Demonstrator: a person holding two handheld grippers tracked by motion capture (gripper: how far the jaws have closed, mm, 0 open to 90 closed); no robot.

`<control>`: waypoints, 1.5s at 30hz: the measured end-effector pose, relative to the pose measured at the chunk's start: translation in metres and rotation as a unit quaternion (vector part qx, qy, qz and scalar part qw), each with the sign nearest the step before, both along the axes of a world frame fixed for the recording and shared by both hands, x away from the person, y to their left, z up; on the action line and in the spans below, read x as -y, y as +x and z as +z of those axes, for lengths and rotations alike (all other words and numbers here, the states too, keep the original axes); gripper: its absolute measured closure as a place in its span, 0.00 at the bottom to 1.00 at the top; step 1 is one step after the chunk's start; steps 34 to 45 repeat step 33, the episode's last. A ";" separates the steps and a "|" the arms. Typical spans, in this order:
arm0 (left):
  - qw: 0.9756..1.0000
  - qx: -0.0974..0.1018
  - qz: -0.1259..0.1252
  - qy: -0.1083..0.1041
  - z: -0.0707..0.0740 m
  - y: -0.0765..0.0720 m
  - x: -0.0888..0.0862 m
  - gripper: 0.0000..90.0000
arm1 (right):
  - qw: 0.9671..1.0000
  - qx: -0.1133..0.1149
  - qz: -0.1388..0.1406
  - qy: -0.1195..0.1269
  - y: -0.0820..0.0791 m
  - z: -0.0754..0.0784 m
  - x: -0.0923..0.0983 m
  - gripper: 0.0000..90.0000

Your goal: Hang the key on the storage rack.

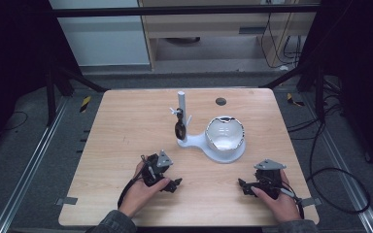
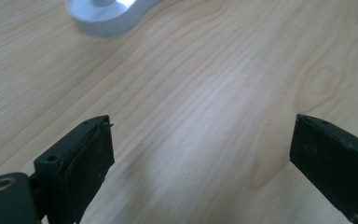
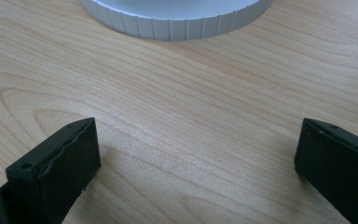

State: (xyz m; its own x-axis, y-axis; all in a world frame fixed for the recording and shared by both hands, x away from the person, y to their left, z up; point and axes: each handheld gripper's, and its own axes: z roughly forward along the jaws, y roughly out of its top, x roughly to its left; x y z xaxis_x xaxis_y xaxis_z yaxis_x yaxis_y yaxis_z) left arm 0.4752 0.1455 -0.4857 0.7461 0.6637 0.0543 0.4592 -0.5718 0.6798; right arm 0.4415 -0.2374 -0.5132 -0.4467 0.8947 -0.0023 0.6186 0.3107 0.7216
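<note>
No legible text, labels or numbers.

Both hands rest low at six o'clock: left gripper (image 1: 176, 184) and right gripper (image 1: 243, 185) point inward toward each other, jaws spread wide.

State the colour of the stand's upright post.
White, like its base; the post shows best in the high view.

Bowl (image 1: 225, 133) on stand (image 1: 209, 145) (post (image 1: 181, 104) at left), behind both grippers.
</note>
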 end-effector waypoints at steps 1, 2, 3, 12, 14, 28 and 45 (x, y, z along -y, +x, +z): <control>1.000 -0.001 0.007 -0.006 -0.002 0.002 -0.005 0.07 | 1.000 0.000 0.000 0.000 0.000 0.000 0.000 0.00; 1.000 0.000 0.015 -0.006 -0.003 0.003 -0.011 0.07 | 1.000 0.000 0.000 0.000 0.000 0.000 0.000 0.00; 1.000 0.002 0.021 -0.006 -0.004 0.004 -0.014 0.07 | 1.000 0.000 0.000 0.000 0.000 0.000 0.000 0.00; 0.997 0.007 0.072 -0.006 -0.013 0.013 -0.050 0.07 | 1.000 0.000 0.000 0.000 0.000 0.000 0.000 0.00; 0.997 0.005 0.075 -0.006 -0.015 0.015 -0.052 0.07 | 1.000 0.000 0.000 0.000 0.000 0.000 0.000 0.00; 0.997 0.005 0.070 -0.026 -0.023 0.023 -0.063 0.00 | 1.000 0.000 -0.001 0.000 0.000 0.000 0.000 0.00; 0.997 0.005 0.071 -0.026 -0.023 0.023 -0.063 0.00 | 1.000 -0.001 -0.003 0.002 0.000 0.000 -0.001 0.00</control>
